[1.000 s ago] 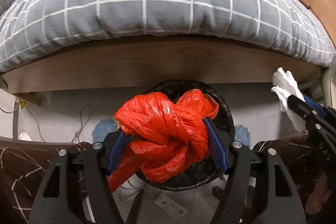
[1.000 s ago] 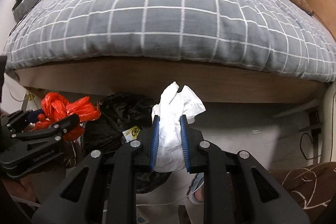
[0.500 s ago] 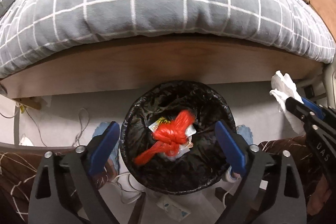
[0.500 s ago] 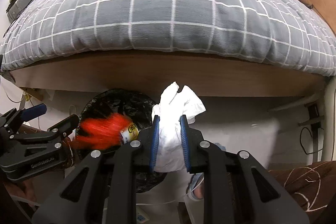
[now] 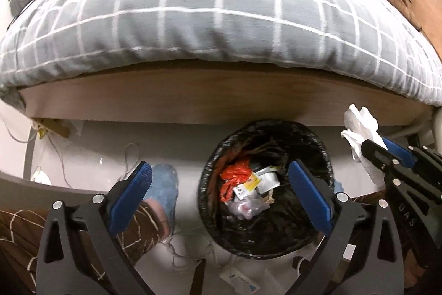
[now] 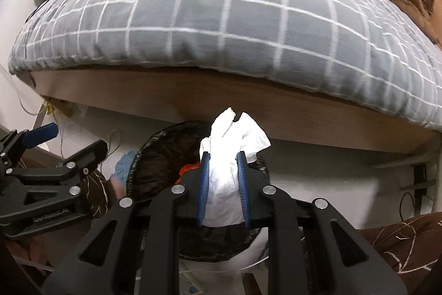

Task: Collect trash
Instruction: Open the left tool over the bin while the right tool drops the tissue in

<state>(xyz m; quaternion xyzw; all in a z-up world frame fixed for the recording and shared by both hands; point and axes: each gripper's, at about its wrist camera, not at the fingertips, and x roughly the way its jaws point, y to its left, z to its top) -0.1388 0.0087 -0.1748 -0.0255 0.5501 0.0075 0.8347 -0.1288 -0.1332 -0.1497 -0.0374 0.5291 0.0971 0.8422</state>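
Dropped since the earlier frame, one red bag [image 5: 234, 179] is now seen inside the single black-lined bin [image 5: 210, 170]. Left gripper [image 5: 221, 190] has just been opened, nothing between. One white tissue [image 6: 229, 154] is clamped by right gripper [image 6: 223, 184].

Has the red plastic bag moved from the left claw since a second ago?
Yes. The red plastic bag has dropped out of the left claw, whose jaws have just been opening, empty, and now lies down inside the black-lined trash bin.
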